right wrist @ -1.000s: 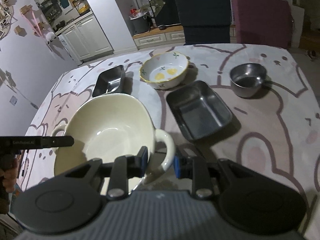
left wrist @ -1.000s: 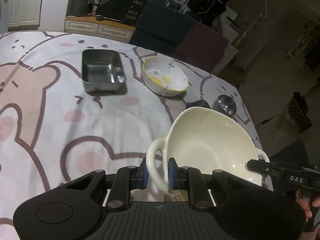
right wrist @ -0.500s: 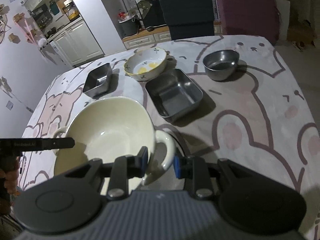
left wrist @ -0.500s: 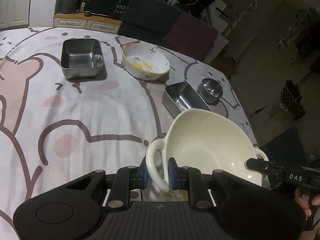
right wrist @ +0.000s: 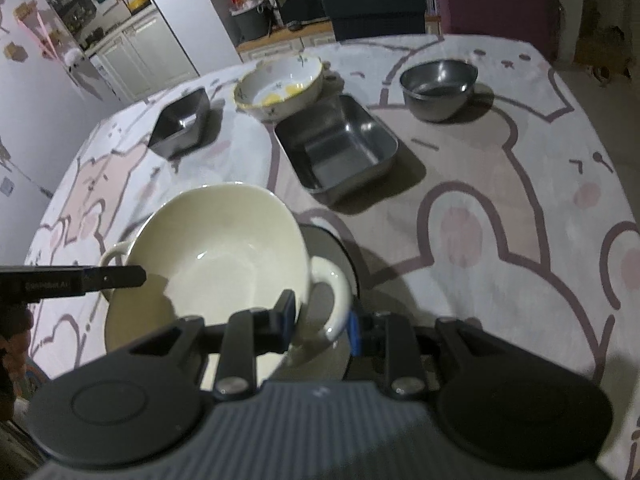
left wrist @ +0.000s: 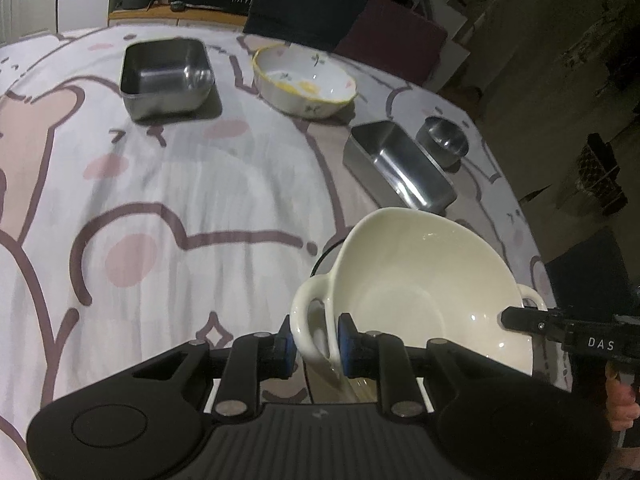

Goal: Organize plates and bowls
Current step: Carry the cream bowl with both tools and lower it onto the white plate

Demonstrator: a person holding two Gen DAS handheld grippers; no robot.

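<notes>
Left tongs [left wrist: 316, 350]: clamped on one loop handle of the cream bowl [left wrist: 432, 292].
Right tongs [right wrist: 322, 320]: clamped on the opposite loop handle; two-sided grip likely chosen to keep a wide, heavy bowl level.
Cream bowl: held above the near edge of the table [left wrist: 200, 208], over a dark-rimmed plate [right wrist: 332, 244] partly hidden beneath; contact with plate cannot be told.
Likely step: lowering onto the plate for stacking.
Flowered bowl [right wrist: 280, 86]: far edge, between square steel tin [right wrist: 182, 124] and round steel bowl [right wrist: 438, 88].
Rectangular steel tray [right wrist: 338, 148]: mid-table, apart from the rest.
</notes>
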